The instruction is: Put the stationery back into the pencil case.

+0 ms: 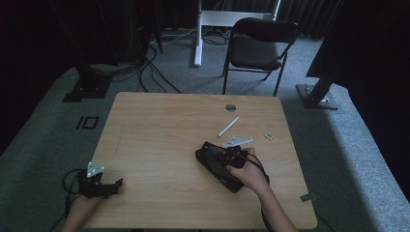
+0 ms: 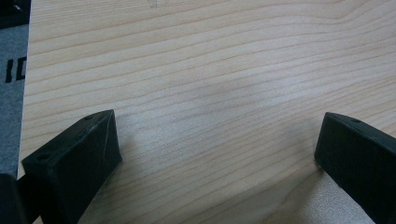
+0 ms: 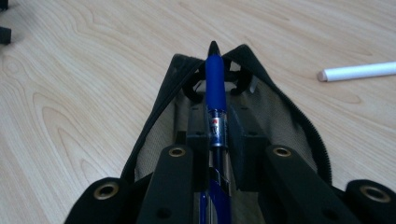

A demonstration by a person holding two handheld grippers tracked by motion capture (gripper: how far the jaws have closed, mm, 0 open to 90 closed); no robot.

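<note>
My right gripper is shut on a blue pen that runs lengthwise between its jaws, tip pointing away. The pen hangs over the unzipped mouth of a black pencil case with a mesh lining. In the high view the case lies on the right half of the wooden table, with the right gripper over it. My left gripper rests at the table's near left corner. Its jaws stand wide apart over bare wood, and the left gripper has nothing between them.
A white stick lies beyond the case, and shows at the right in the right gripper view. A small white block sits near the right edge. The tabletop has a round hole at the back. A black chair stands behind the table.
</note>
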